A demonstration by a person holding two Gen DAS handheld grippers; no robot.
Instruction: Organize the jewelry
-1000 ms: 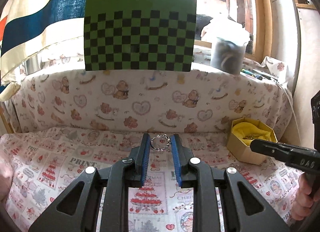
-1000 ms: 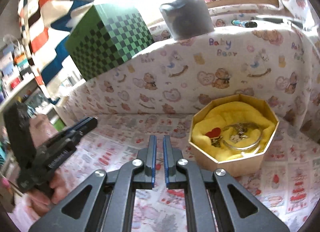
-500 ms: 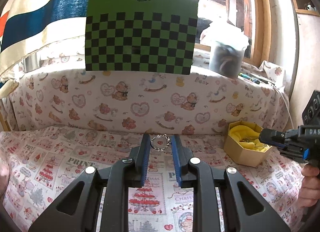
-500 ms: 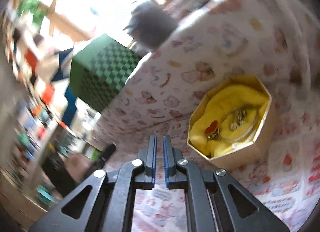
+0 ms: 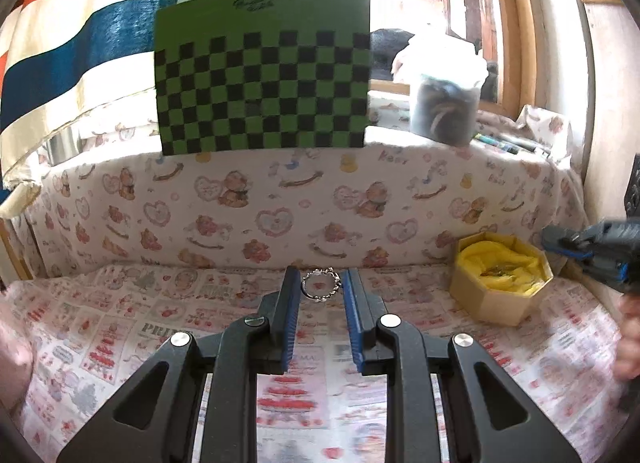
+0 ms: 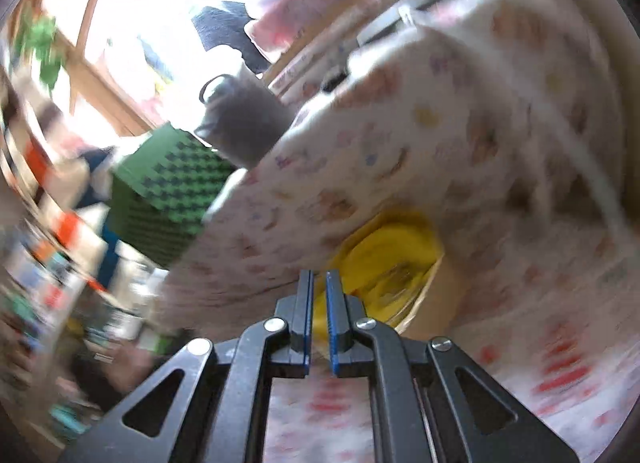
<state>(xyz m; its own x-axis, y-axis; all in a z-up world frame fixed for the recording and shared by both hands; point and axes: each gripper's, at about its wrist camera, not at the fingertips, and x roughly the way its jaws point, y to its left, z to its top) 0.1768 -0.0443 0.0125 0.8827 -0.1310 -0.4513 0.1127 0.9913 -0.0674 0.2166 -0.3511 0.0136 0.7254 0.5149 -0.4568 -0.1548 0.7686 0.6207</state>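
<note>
**Ring in hand, box waiting**

The printed-cloth counter (image 5: 120, 327) carries an octagonal box (image 5: 500, 305) lined in yellow, off to the right of the left gripper (image 5: 320, 287), whose fingers are clamped on a small silver ring (image 5: 320, 288). Some jewelry already lies in the box; this ring is not yet there. Only the blurred right view shows the right gripper (image 6: 317, 283), fingers together and empty, just before the box.

Printed cloth, card and bright metal

Matt cotton-like cloth (image 5: 120, 343) lay under a shiny metal ring (image 5: 321, 287); right of it, a matt cardboard box (image 5: 496, 301) held soft yellow fabric (image 5: 500, 259).
</note>
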